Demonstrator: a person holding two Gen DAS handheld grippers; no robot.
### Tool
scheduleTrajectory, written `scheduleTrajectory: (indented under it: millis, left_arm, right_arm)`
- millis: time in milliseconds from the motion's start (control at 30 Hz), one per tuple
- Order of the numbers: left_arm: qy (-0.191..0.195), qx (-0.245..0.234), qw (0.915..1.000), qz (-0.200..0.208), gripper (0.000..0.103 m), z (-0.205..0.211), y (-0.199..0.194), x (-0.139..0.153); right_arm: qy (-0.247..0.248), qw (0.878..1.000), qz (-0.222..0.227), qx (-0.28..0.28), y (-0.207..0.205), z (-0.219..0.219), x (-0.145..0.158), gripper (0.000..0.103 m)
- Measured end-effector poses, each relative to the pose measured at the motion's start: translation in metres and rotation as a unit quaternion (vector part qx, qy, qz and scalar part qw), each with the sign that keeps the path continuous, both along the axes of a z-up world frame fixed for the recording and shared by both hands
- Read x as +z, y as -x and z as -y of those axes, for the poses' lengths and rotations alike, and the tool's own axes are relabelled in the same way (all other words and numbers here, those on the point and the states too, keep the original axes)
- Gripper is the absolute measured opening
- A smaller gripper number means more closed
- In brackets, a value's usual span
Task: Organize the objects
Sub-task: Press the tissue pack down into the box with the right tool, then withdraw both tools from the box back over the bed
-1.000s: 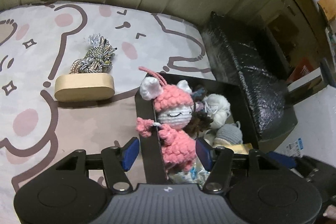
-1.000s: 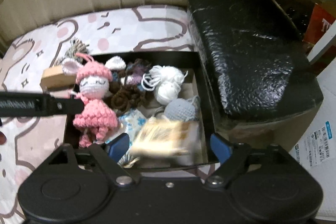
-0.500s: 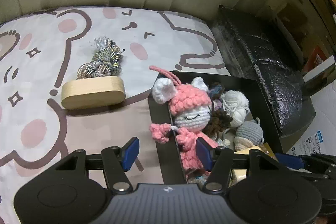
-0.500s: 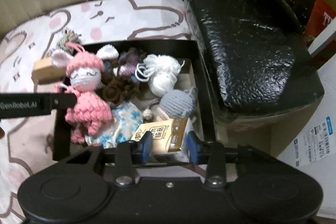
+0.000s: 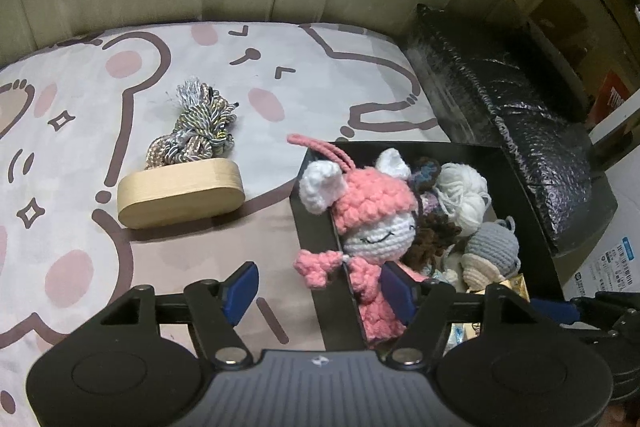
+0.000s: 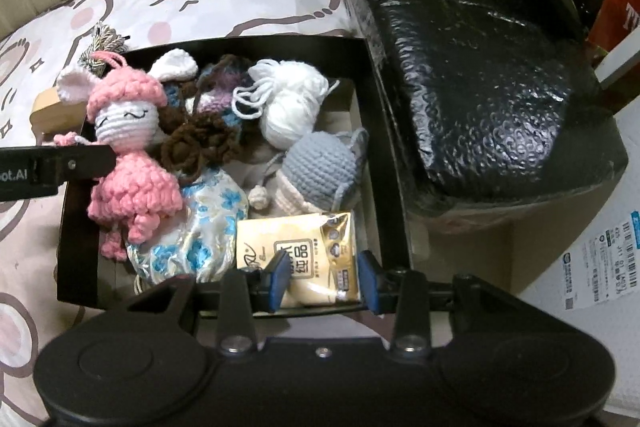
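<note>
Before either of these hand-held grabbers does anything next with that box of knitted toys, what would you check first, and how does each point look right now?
1. Right gripper jaws closed on the tissue pack: ok.
2. Pack clear of the black box wall: cannot tell.
3. Left gripper jaws have just been opening, not clamped on the pink crochet doll: ok.
4. Doll fully inside the box: not ok, one arm hangs over the wall.
5. Wooden block and cord bundle out on the blanket, not yet organized: not ok.
</note>
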State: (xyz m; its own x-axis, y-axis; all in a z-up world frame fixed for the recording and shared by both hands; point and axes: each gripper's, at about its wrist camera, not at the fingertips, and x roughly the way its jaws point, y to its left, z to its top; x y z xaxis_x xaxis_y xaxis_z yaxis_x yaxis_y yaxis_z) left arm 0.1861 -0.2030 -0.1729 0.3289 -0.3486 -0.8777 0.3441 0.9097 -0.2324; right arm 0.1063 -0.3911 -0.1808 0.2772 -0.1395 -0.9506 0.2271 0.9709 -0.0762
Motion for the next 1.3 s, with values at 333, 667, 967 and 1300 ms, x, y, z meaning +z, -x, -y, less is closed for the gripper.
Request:
scheduleTrajectory:
  millis: [333, 667, 967, 1300]
  left_arm:
    - [0.009, -0.019, 0.9996, 0.021, 0.068, -0.002, 0.003, 0.027]
    - [0.013, -0.036, 0.9973, 0.063, 0.069, -0.012, 0.012, 0.064]
    - [-0.001, -0.048, 0.9934, 0.104, 0.091, -0.024, 0.02, 0.085]
    - [-0.012, -0.05, 0.991, 0.124, 0.103, -0.028, 0.029, 0.092]
  right_arm:
    - [-0.027, 0.997, 0.069, -0.034, 0.01, 0.005, 0.038, 0.039]
    - [-0.016, 0.989, 0.134, -0.063, 0.022, 0.001, 0.077, 0.052]
    - [0.001, 0.982, 0.175, -0.069, 0.036, -0.005, 0.101, 0.076]
    - [0.025, 0.978, 0.184, -0.09, 0.047, -0.008, 0.11, 0.099]
